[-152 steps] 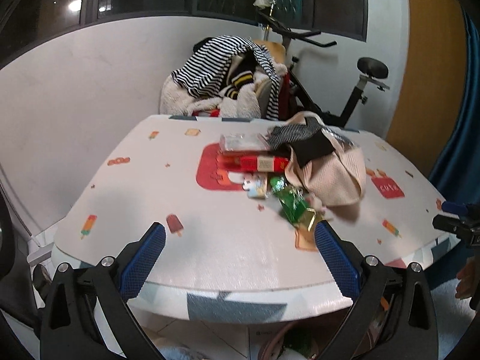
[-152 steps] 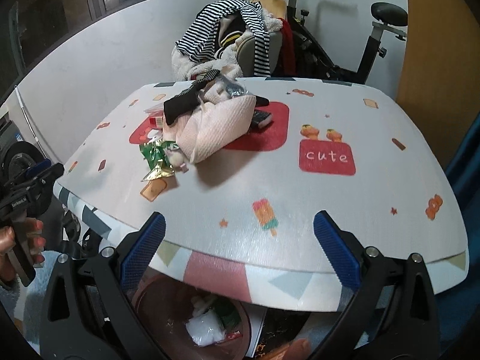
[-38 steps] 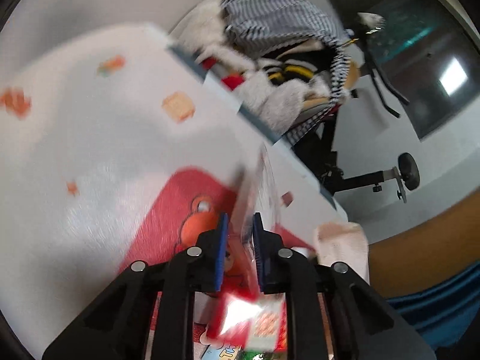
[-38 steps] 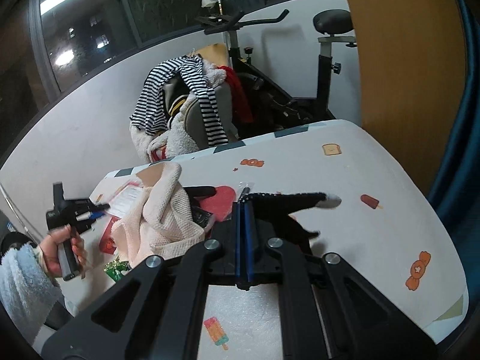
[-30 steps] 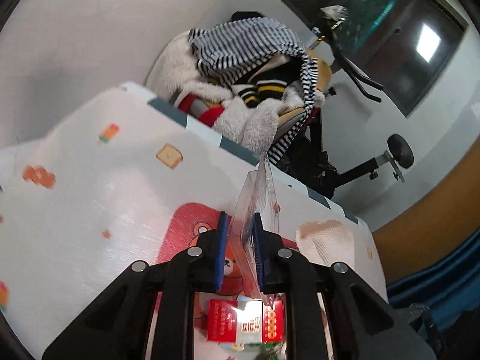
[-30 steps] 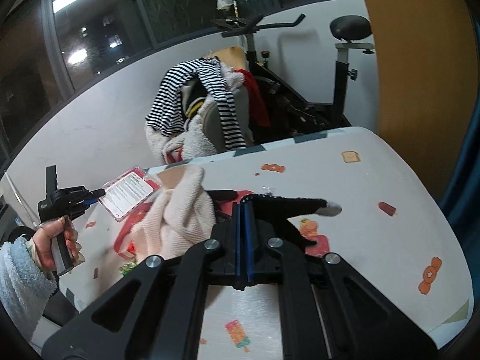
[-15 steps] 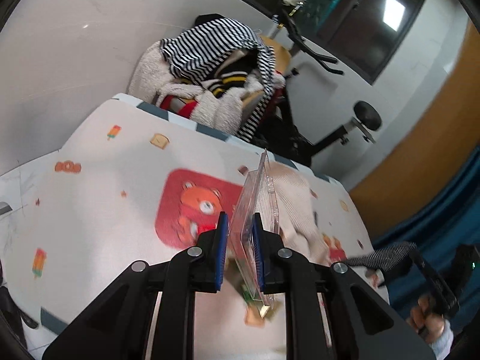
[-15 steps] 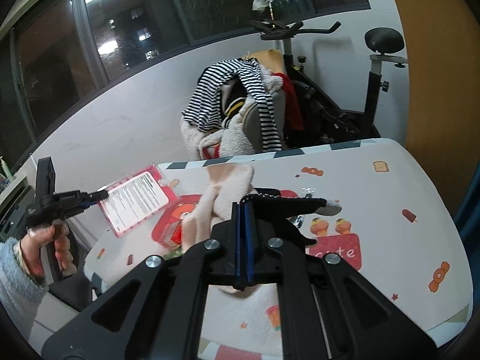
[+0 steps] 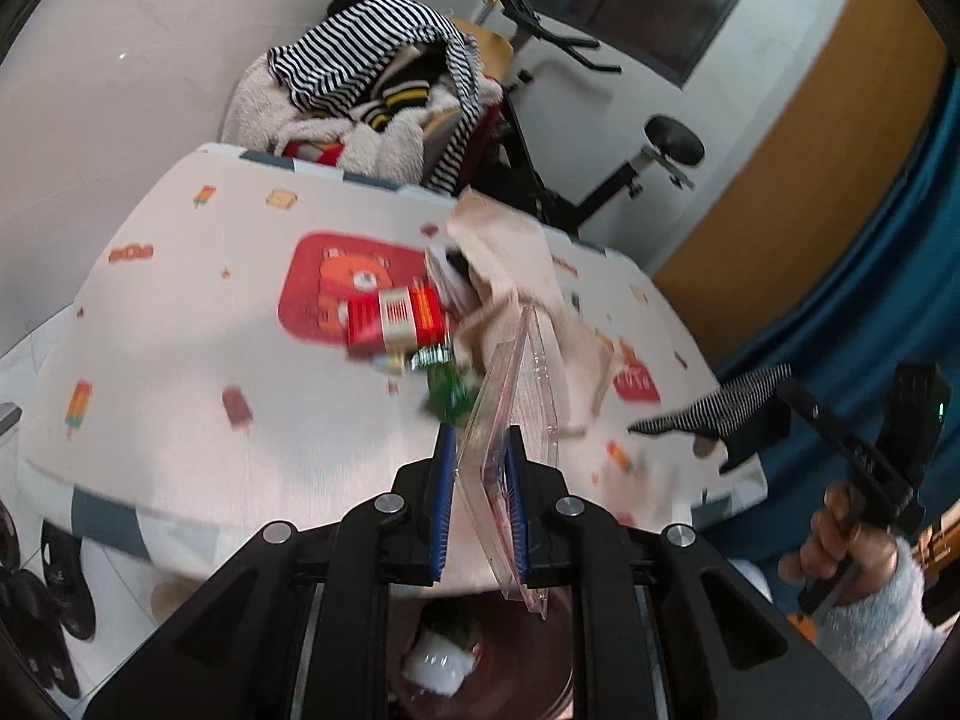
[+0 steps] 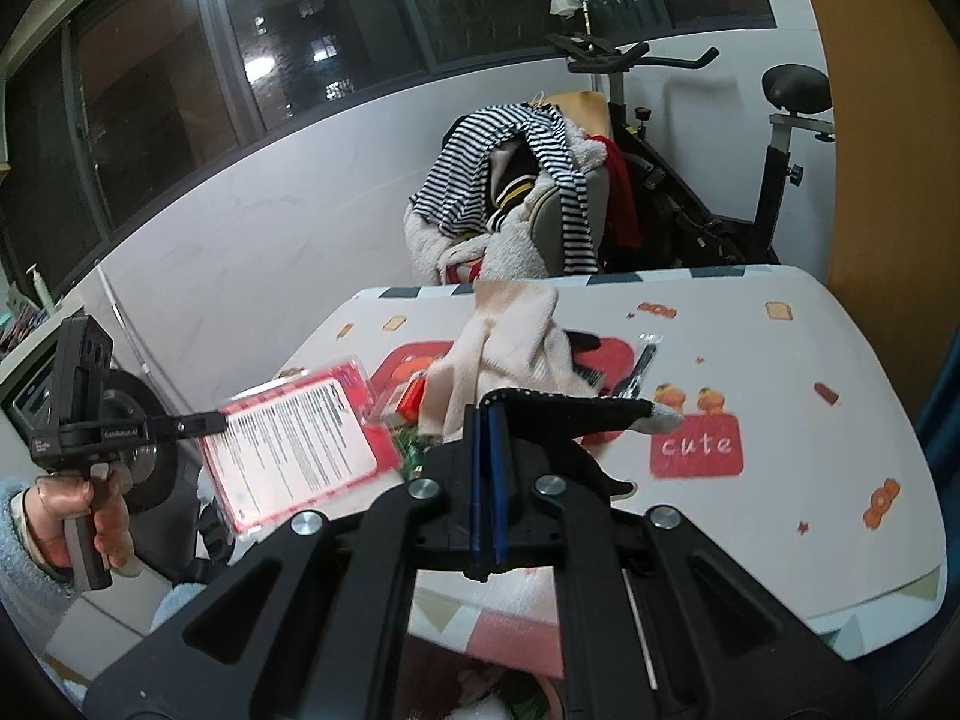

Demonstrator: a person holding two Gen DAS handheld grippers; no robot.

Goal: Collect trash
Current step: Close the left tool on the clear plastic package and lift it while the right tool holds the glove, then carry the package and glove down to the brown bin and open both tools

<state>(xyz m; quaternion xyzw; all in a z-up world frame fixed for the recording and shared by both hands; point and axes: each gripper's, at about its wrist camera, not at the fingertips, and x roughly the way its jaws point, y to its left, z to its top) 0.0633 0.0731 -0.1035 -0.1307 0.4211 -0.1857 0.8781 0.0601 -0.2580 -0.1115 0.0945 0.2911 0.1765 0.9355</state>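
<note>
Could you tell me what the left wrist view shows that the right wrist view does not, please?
Only the left wrist view shows the shoes on the floor, the blue curtain, and the clear plastic package edge-on in the left gripper. Only the right wrist view shows the package's printed label, the dark window, and the right gripper shut on a black sock. Both show the table, the cream cloth, the red box, the clothes-draped chair and the exercise bike.
</note>
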